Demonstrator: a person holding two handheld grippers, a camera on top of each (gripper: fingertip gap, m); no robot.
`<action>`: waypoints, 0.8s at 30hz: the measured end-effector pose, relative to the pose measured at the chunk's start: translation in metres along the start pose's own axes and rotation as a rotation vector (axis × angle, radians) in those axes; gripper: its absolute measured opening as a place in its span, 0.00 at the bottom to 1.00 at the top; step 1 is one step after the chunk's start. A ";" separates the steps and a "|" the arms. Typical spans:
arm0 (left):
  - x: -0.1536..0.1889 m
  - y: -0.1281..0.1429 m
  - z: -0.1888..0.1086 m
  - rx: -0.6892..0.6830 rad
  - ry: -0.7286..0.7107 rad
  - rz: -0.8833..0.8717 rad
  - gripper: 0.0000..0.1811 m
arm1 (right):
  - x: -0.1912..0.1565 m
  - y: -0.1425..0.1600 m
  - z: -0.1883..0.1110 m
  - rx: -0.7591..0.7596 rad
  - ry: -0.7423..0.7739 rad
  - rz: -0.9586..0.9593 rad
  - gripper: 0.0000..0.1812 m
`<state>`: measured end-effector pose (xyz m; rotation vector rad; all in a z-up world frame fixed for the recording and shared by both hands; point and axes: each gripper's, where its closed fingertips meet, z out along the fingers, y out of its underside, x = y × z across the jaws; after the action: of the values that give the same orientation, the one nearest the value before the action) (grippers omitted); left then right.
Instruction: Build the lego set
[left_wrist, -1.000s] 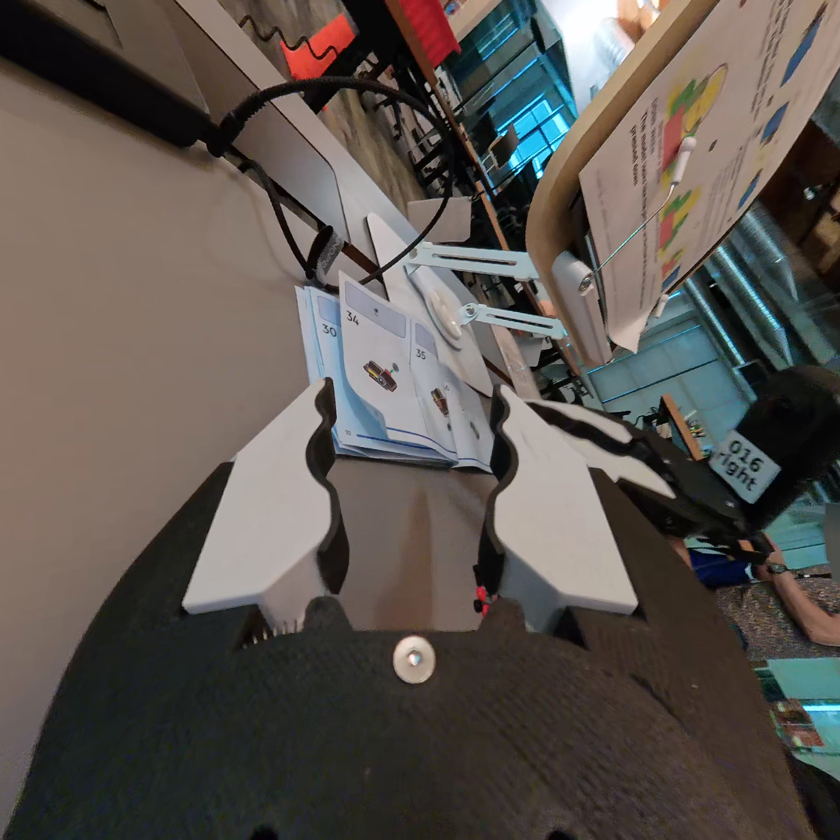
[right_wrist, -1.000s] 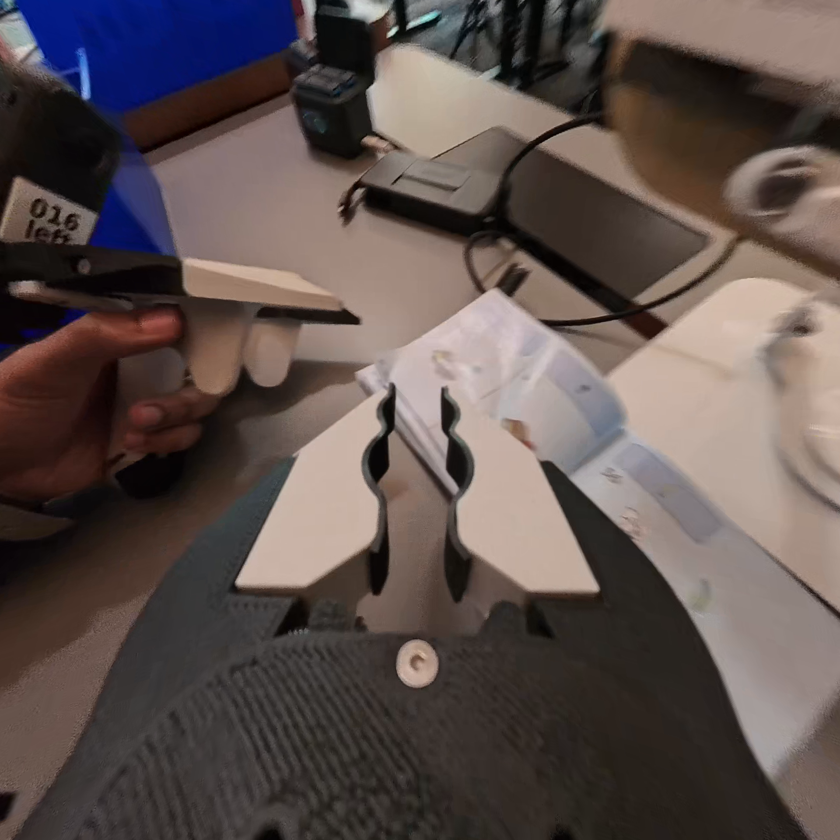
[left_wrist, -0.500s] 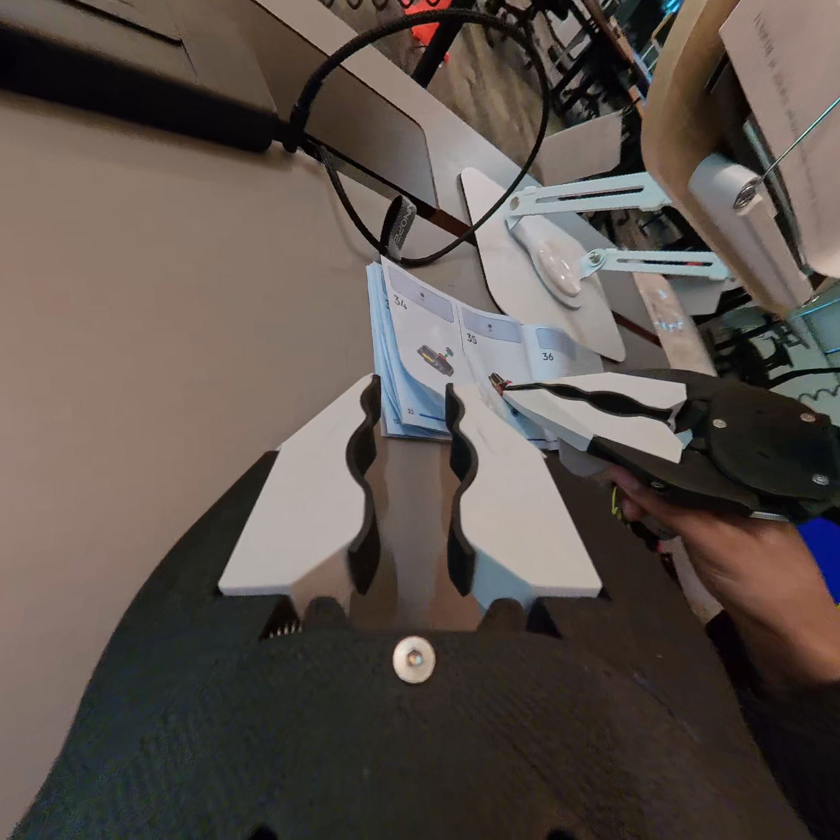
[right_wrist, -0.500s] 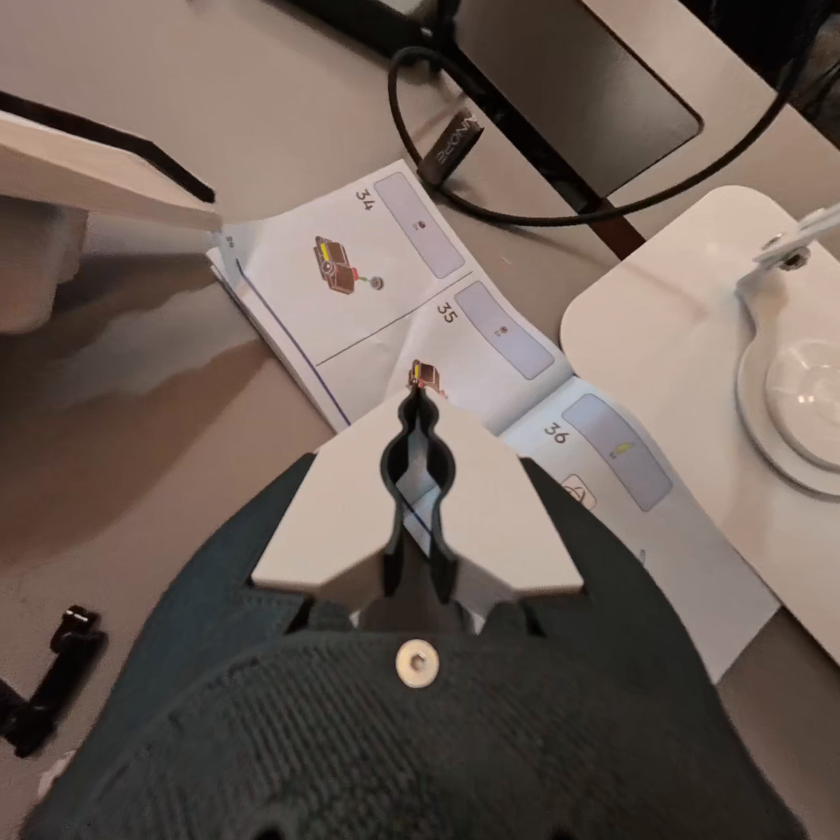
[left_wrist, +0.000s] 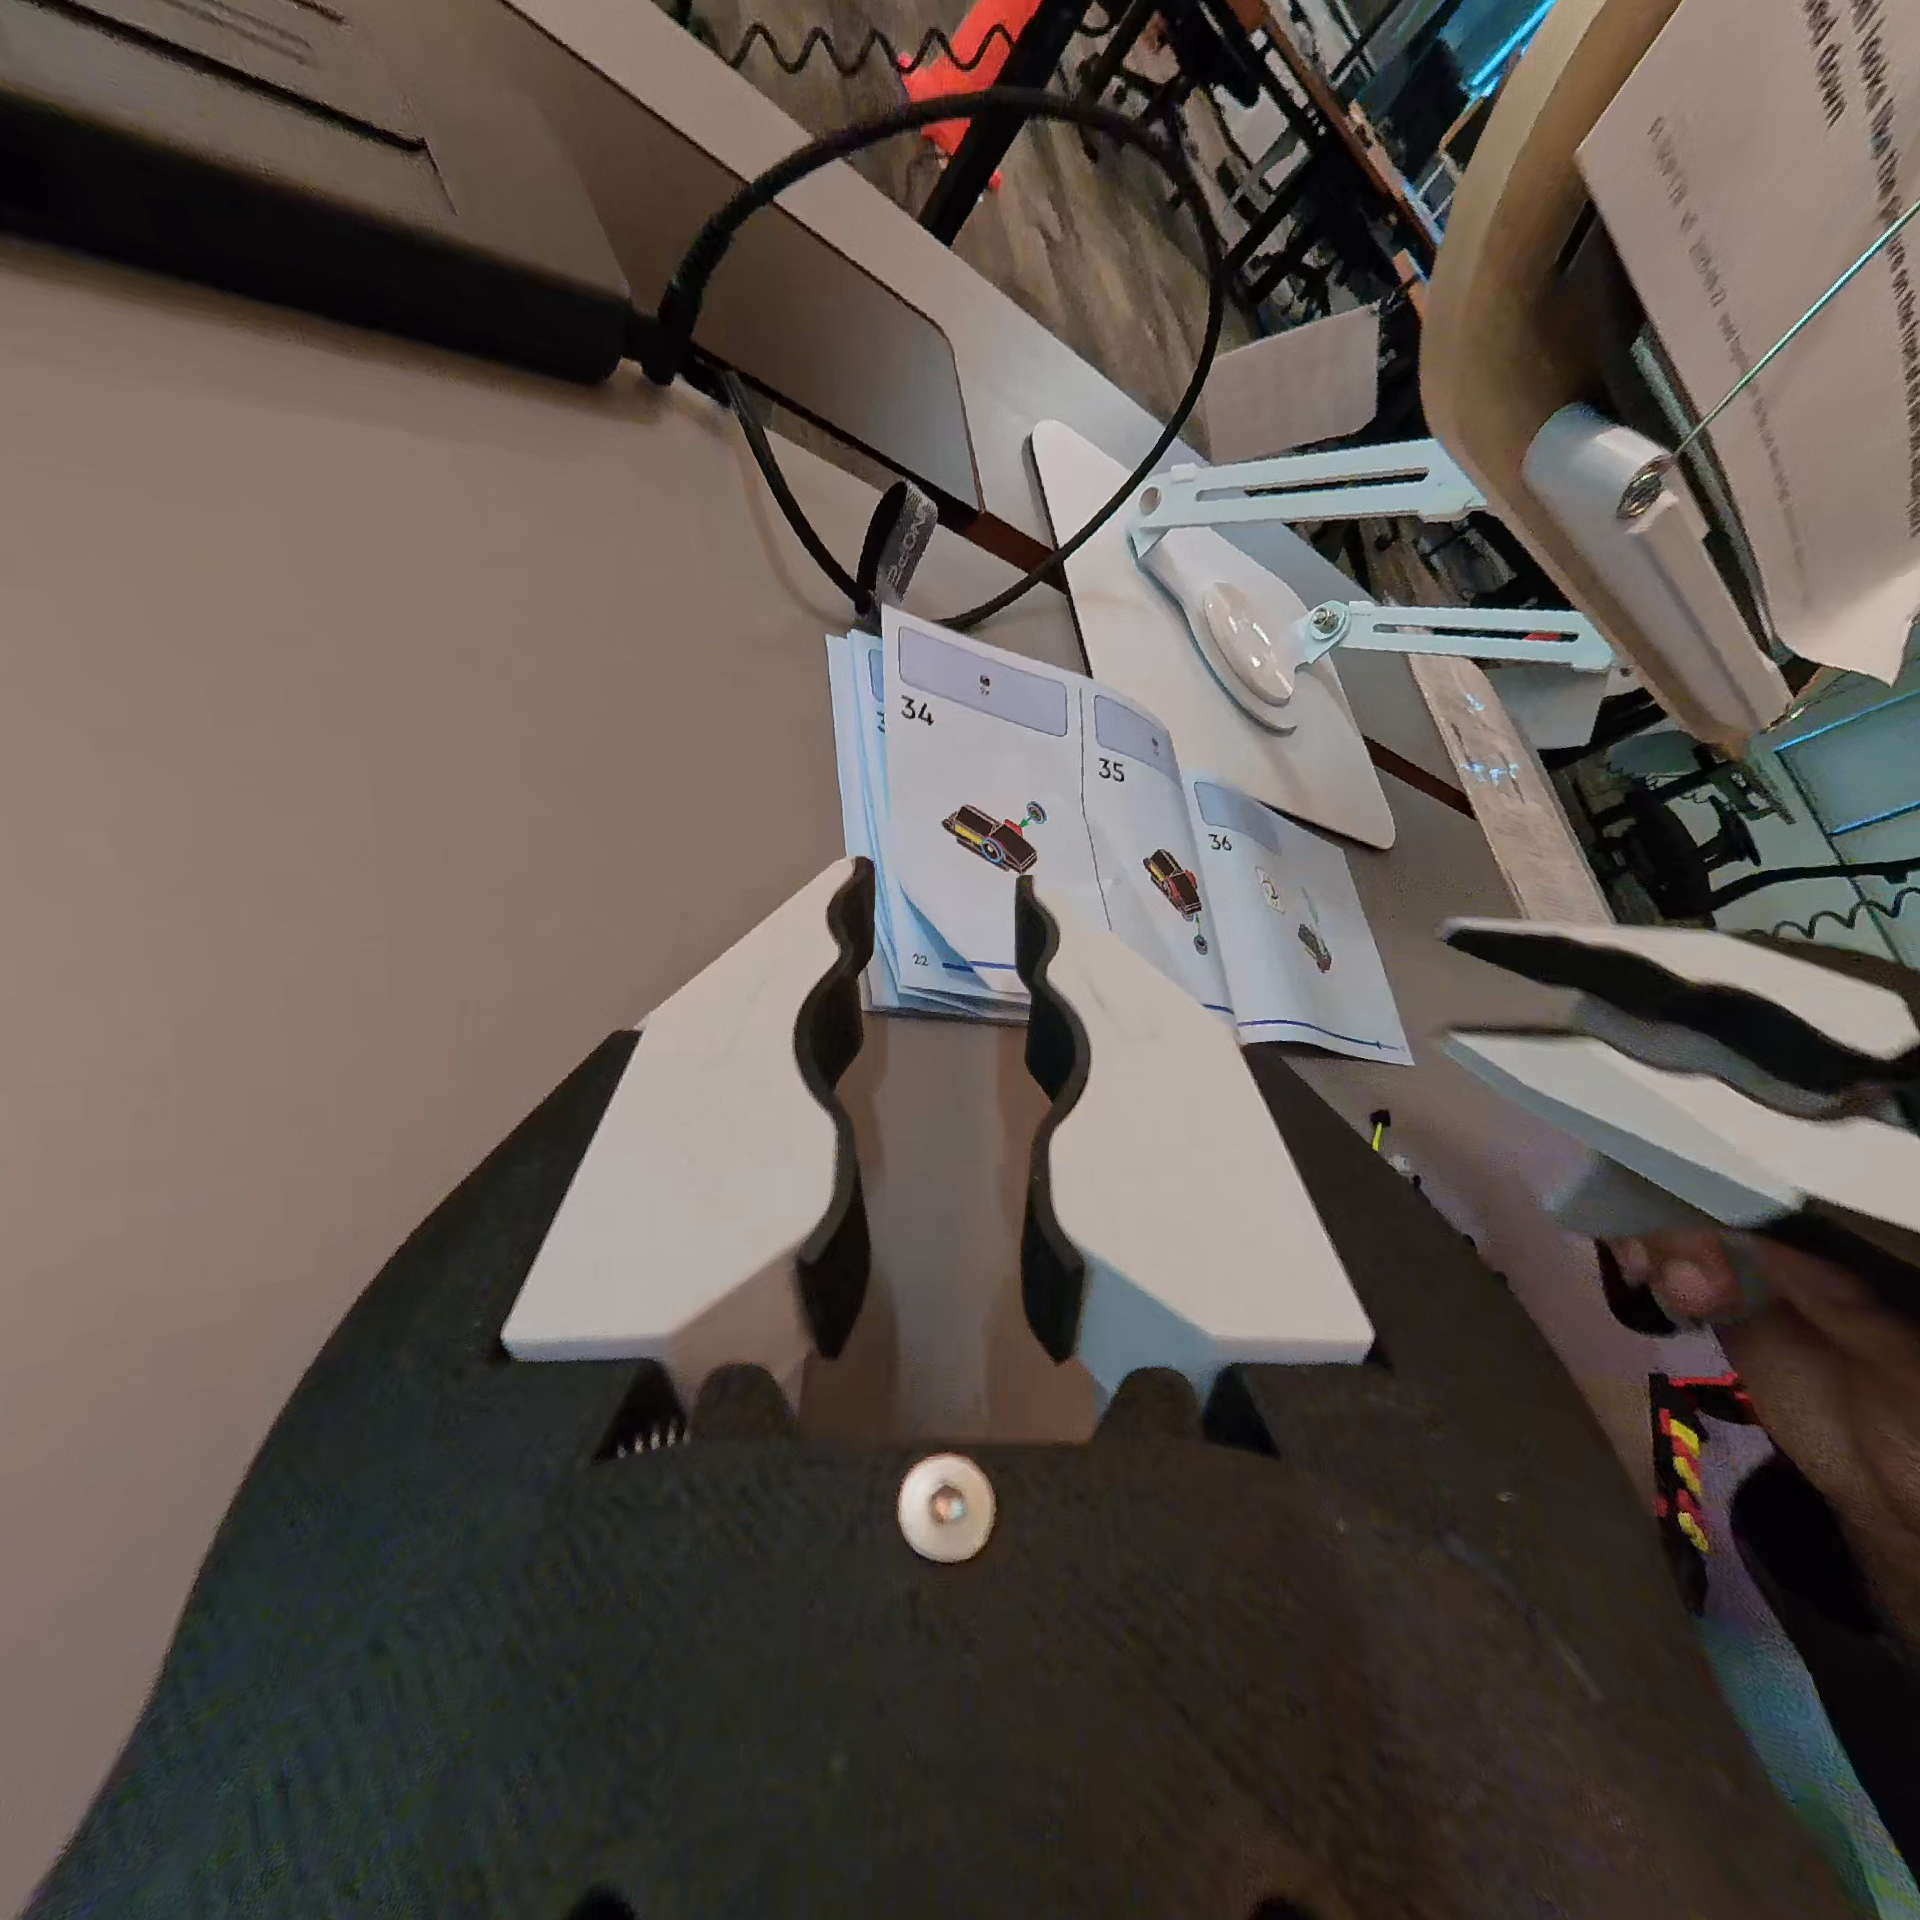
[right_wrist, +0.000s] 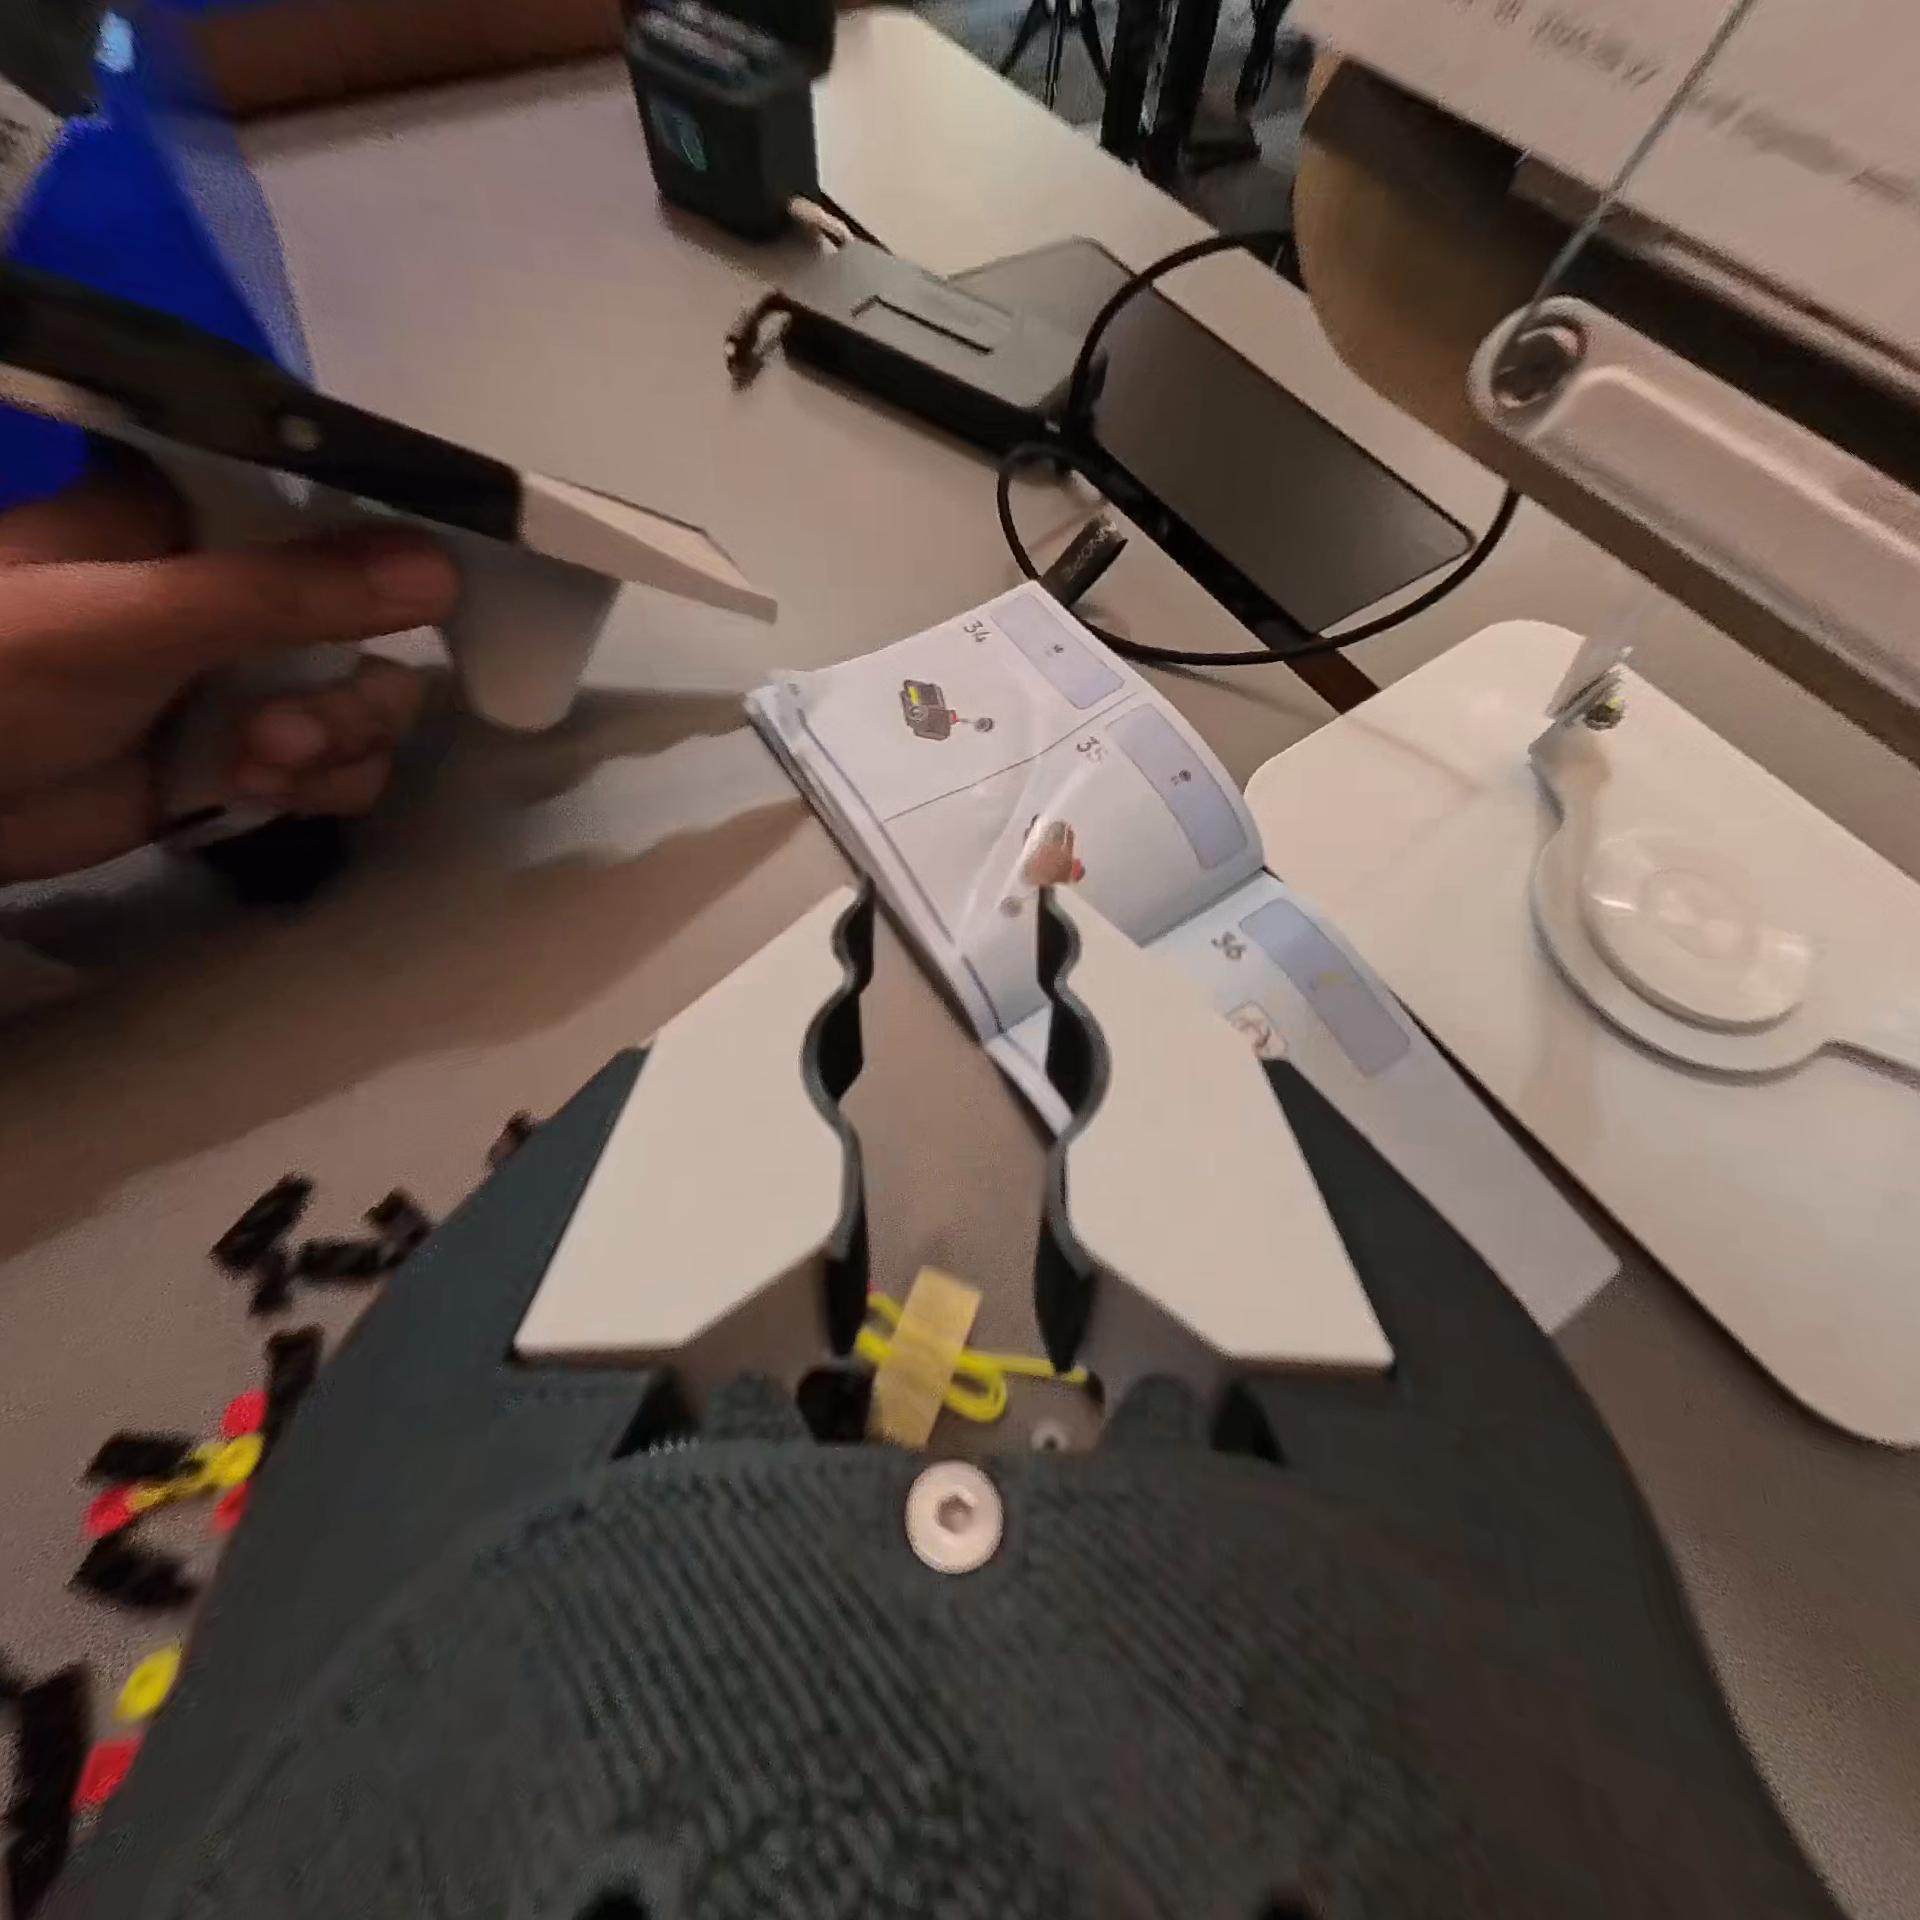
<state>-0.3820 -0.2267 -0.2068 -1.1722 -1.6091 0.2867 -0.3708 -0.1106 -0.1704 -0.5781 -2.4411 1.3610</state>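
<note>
The open instruction booklet (left_wrist: 997, 831) lies on the grey table; it also shows in the right wrist view (right_wrist: 966, 727). My left gripper (left_wrist: 940, 883) is open and empty, its tips just short of the booklet's near edge. My right gripper (right_wrist: 951, 909) is open and empty, its tips over the booklet's near corner. It shows from the side in the left wrist view (left_wrist: 1621, 1018). Loose black, red and yellow lego pieces (right_wrist: 187, 1455) lie at the lower left. A yellow piece with a pale band (right_wrist: 925, 1351) lies on the table between the right fingers' roots. The left gripper (right_wrist: 644, 551) is held by a hand.
A white stand base (right_wrist: 1558, 987) with a round foot sits right of the booklet. A black flat device (right_wrist: 1247, 447) and a looped cable (left_wrist: 1039, 312) lie behind it. A tilted board with a printed sheet (left_wrist: 1766, 208) hangs overhead. More pieces (left_wrist: 1683, 1475) lie at right.
My right gripper has gone from shut over the booklet to open and has drawn back and up. My left gripper narrowed from a second ago and stays open near the booklet.
</note>
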 end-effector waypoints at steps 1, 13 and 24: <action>0.001 -0.002 -0.001 0.010 0.005 0.004 0.14 | -0.003 0.002 -0.012 0.023 0.001 -0.004 0.18; 0.024 -0.009 -0.013 0.050 0.052 0.117 0.15 | -0.052 0.036 -0.095 0.254 -0.085 0.153 0.19; 0.057 0.000 -0.027 0.099 0.075 0.129 0.15 | -0.042 0.056 -0.159 0.285 0.034 0.224 0.21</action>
<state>-0.3557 -0.1912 -0.1617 -1.1983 -1.4415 0.3968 -0.2542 0.0139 -0.1386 -0.8104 -2.1516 1.7327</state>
